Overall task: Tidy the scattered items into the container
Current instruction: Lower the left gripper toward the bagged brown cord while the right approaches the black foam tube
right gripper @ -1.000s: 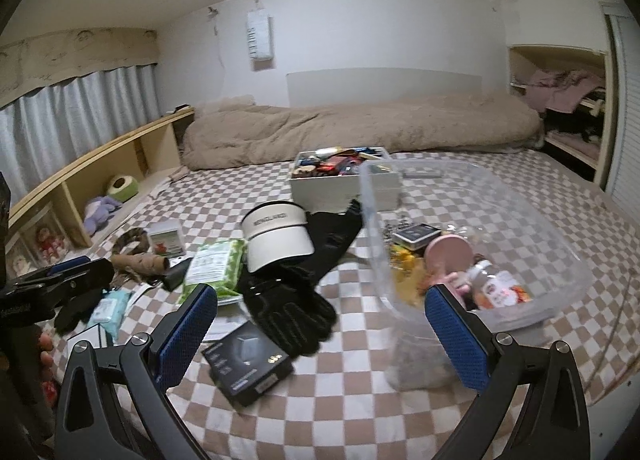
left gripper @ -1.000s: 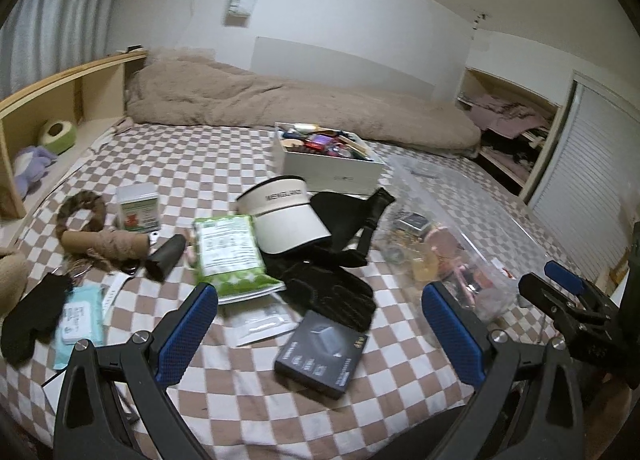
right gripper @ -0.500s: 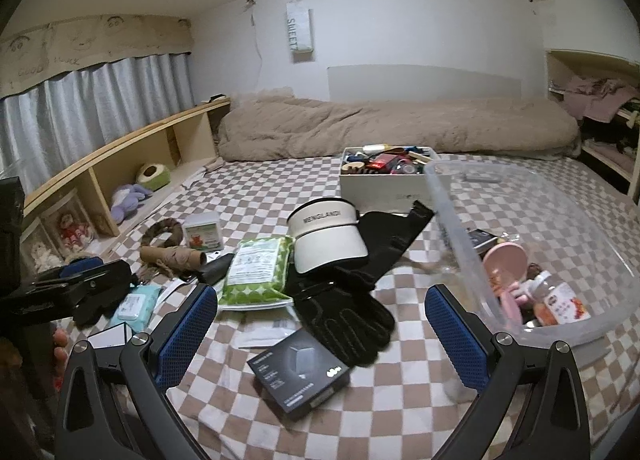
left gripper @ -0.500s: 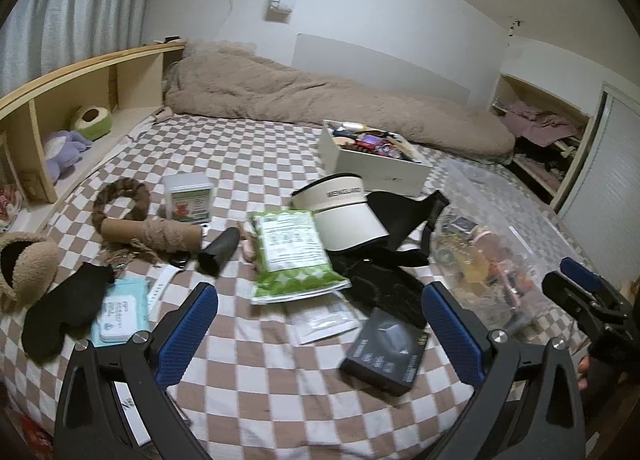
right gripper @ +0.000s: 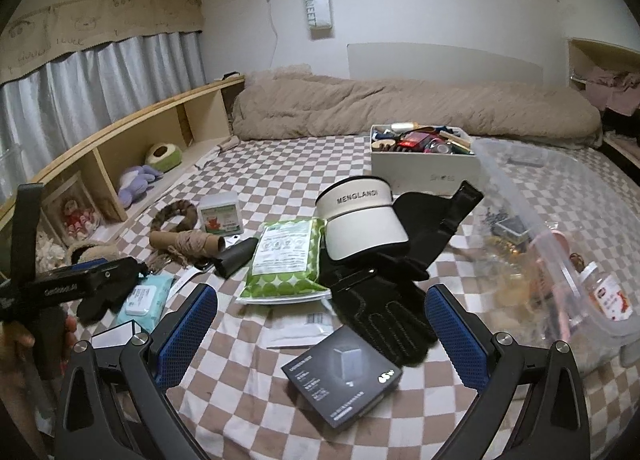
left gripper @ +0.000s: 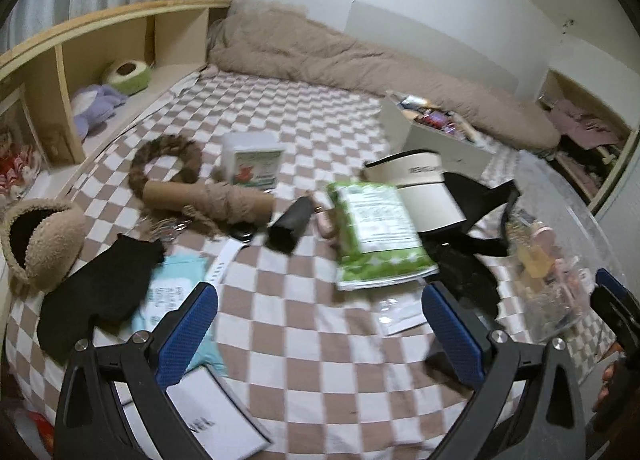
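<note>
Clear plastic container (right gripper: 560,260) half-filled with small items on checkered bed (right gripper: 280,163), black glove (right gripper: 384,316), green packet (right gripper: 286,260) nearby, both grippers' fingers (left gripper: 186,334) (right gripper: 456,334) wide apart, empty.

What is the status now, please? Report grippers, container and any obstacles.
Left gripper open, empty. Right gripper open, empty. Clear container partly filled; black box, glove, green pack not yet in. Nothing in the way.

clear glossy plastic container (right gripper: 560,260), kinda scuffed. green wipes pack (right gripper: 286,260) is shiny film, black gloves (right gripper: 384,312) look like matt suede-ish cloth with stitching. small black box (right gripper: 342,376) is smooth matt card. checkered bedsheet (right gripper: 280,163) is soft cloth, shelf (right gripper: 120,131) is bare pale wood, fingers (right gripper: 188,336) have textured blue pads.
</note>
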A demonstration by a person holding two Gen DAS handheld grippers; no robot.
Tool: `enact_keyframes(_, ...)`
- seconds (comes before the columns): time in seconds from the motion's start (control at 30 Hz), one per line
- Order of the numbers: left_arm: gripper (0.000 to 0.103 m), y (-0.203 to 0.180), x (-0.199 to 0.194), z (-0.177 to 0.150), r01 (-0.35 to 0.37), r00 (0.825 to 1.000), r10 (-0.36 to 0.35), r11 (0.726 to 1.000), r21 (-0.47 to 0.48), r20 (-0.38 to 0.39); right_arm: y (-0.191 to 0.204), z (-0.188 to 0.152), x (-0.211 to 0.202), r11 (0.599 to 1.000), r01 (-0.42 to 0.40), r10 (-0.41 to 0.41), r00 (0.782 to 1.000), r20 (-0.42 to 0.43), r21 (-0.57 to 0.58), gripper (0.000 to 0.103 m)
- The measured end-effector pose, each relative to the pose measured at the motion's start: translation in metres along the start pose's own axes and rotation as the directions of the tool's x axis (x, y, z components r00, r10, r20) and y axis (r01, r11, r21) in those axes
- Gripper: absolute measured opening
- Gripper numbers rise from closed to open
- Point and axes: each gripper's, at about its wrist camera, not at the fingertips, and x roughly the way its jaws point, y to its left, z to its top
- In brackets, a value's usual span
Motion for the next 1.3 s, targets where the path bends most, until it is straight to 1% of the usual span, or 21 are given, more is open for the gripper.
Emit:
enact_keyframes(0.1,0.103,0.022,0.013,0.008,-0.006,0.999,0.006,1.0,-0.019,-0.042,0.007,-0.003,0.011,1.0,-0.005,0.005,1.0,-0.021,0.0,0.103)
enact_keyframes(0.27,0.103,0.052,0.026,0.02,-0.051,0.996,0.05,0.999,-0.011,-0.07,0.016,-0.009,0.034,1.0,-0.014,0.014,0.998,-0.063,0.005,0.103)
enact_keyframes(0.33,0.103,0.064,0.032,0.025,-0.069,0.994,0.068,0.998,-0.013,-0.086,0.02,-0.012,0.044,1.0,-0.023,0.023,0.996,-0.084,0.003,0.103)
enact_keyframes(0.43,0.103,0.083,0.044,0.034,-0.074,0.989,0.07,0.997,-0.03,-0.131,0.027,-0.016,0.056,0.999,-0.041,0.041,0.993,-0.11,-0.003,0.103)
enact_keyframes(0.5,0.103,0.094,0.051,0.04,-0.085,0.986,0.08,0.996,-0.023,-0.149,0.032,-0.017,0.064,0.998,-0.058,0.057,0.991,-0.121,-0.006,0.103)
enact_keyframes(0.6,0.103,0.105,0.061,0.049,-0.126,0.978,0.126,0.992,0.013,-0.166,0.041,-0.018,0.075,0.996,-0.086,0.083,0.987,-0.136,-0.014,0.103)
enact_keyframes(0.7,0.103,0.113,0.074,0.056,-0.166,0.967,0.174,0.984,0.06,-0.187,0.051,-0.015,0.09,0.993,-0.113,0.108,0.982,-0.156,-0.025,0.103)
enact_keyframes(0.8,0.103,0.121,0.091,0.06,-0.188,0.955,0.204,0.977,0.097,-0.214,0.059,-0.01,0.105,0.987,-0.157,0.152,0.974,-0.166,-0.015,0.103)
enact_keyframes(0.9,0.103,0.128,0.113,0.06,-0.193,0.944,0.223,0.971,0.14,-0.244,0.065,-0.003,0.122,0.977,-0.213,0.21,0.958,-0.197,0.005,0.103)
enact_keyframes(0.97,0.101,0.13,0.126,0.058,-0.198,0.934,0.241,0.964,0.178,-0.264,0.07,0.001,0.131,0.973,-0.233,0.228,0.95,-0.212,0.003,0.103)
enact_keyframes(1.03,0.098,0.131,0.139,0.055,-0.202,0.927,0.262,0.952,0.229,-0.268,0.077,0.003,0.141,0.969,-0.248,0.238,0.943,-0.231,-0.014,0.103)
enact_keyframes(1.1,0.089,0.134,0.149,0.053,-0.19,0.924,0.259,0.949,0.251,-0.283,0.083,0.005,0.149,0.966,-0.257,0.241,0.939,-0.246,-0.032,0.103)
enact_keyframes(1.2,0.086,0.143,0.161,0.054,-0.181,0.92,0.255,0.95,0.255,-0.298,0.088,0.007,0.163,0.962,-0.27,0.252,0.931,-0.263,-0.032,0.103)
enact_keyframes(1.3,0.086,0.15,0.169,0.055,-0.172,0.919,0.254,0.946,0.276,-0.3,0.092,0.009,0.177,0.953,-0.301,0.286,0.916,-0.281,-0.012,0.103)
